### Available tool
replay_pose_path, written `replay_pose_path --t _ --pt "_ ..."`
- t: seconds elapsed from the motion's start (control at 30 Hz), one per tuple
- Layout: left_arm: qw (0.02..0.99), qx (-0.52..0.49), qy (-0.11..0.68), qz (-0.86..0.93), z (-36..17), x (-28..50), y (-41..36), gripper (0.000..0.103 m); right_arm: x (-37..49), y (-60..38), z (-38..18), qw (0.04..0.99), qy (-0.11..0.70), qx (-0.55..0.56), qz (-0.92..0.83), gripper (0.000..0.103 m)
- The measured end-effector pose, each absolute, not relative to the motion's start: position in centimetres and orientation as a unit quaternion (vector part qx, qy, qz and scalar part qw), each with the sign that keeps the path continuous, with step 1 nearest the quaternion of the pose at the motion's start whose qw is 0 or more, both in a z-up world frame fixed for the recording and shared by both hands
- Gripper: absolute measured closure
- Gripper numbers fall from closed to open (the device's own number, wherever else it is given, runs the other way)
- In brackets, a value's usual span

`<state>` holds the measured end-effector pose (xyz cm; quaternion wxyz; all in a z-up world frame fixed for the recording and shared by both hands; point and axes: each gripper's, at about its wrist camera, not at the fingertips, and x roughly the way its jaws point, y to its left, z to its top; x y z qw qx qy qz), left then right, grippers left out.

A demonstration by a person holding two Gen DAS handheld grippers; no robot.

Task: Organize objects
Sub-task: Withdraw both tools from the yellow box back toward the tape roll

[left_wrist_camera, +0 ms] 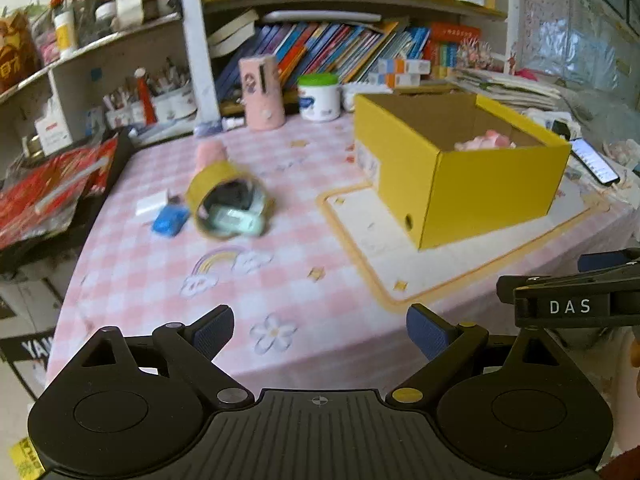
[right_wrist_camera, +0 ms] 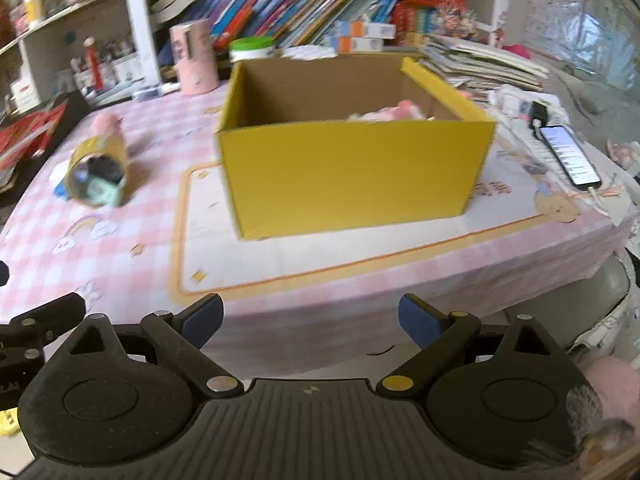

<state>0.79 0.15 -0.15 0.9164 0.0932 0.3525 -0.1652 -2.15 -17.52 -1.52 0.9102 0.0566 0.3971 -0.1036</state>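
Both the left gripper [left_wrist_camera: 320, 334] and right gripper [right_wrist_camera: 311, 320] were held spread and empty; a tipped tube [left_wrist_camera: 228, 204] lay left of the box [left_wrist_camera: 460, 168], which held something pink, perhaps cloth.

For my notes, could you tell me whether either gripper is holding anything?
Nothing is held: the left gripper and right gripper are both open and empty.
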Motion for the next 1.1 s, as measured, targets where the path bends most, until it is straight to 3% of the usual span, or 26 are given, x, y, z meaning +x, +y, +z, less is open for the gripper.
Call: replay_pose_path --t 0.6,1.1 --pt "0.924 0.043 0.374 -0.068 -0.4 -1.6 9.7 0.008 -1.9 -6.6 -1.8 0.907 0.419 -0.014 0.027 0.008" --pt "0.926 0.034 0.374 -0.039 -0.5 0.2 11.3 0.008 0.8 -4.4 -2.0 0.905 0.420 -0.027 0.062 0.008"
